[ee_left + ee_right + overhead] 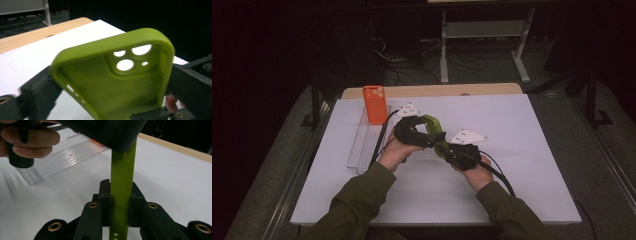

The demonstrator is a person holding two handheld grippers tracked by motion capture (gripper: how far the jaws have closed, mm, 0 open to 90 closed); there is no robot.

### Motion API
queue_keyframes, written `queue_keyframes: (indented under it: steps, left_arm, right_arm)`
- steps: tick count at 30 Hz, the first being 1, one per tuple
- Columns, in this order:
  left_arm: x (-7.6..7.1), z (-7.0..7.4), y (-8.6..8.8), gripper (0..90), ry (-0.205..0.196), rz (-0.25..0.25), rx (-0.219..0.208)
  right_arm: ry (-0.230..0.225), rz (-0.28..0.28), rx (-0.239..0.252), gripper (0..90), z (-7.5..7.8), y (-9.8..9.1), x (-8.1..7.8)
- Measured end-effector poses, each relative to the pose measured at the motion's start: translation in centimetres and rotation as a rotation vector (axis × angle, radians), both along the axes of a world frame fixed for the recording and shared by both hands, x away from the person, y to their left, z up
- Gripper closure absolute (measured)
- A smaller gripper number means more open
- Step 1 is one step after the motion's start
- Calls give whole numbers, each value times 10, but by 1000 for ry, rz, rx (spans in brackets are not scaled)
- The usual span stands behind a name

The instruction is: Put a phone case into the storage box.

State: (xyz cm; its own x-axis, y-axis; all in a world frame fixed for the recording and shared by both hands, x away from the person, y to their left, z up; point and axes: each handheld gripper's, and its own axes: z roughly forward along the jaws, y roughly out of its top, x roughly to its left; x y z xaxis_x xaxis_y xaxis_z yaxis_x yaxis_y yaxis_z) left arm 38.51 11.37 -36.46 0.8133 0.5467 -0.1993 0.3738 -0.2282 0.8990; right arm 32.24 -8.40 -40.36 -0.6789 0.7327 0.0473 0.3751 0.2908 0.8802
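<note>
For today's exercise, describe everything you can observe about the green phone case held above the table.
The green phone case looks like soft matte rubber, empty, with rounded corners, camera holes and small edge slots. It hangs above the white table. The right hand-held gripper clamps its thin edge; the left hand-held gripper spans its width, jaws against both sides.

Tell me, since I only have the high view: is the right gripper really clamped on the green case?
Observer: Yes. The right gripper view shows the right gripper shut on the green phone case, seen edge-on.
Operator: And the left one?
Observer: In the left gripper view, the left gripper has its fingers against both long sides of the case.
Operator: Which face is towards that camera?
Observer: The hollow inside, with the camera cutouts at the far end.
</note>
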Motion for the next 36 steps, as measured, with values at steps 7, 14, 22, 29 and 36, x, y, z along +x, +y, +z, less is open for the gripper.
queue_keyframes:
  steps: [7, 14, 22, 29, 36]
  left_arm:
    - [0, 0, 1, 76, 11, -2, -3]
    - [0, 1, 4, 115, 27, -3, -20]
    - [-1, 4, 4, 140, 34, -11, -33]
    - [-1, 3, 4, 160, 20, -7, -7]
    - [1, 8, 12, 160, 18, 21, -9]
  right_arm:
    - [3, 1, -6, 759, -1, 1, 0]
    - [15, 8, -18, 755, -3, 1, 2]
    - [15, 17, -26, 729, -3, 1, 1]
    - [16, 15, -14, 613, 0, -3, 4]
    - [47, 25, -28, 378, 2, -8, 3]
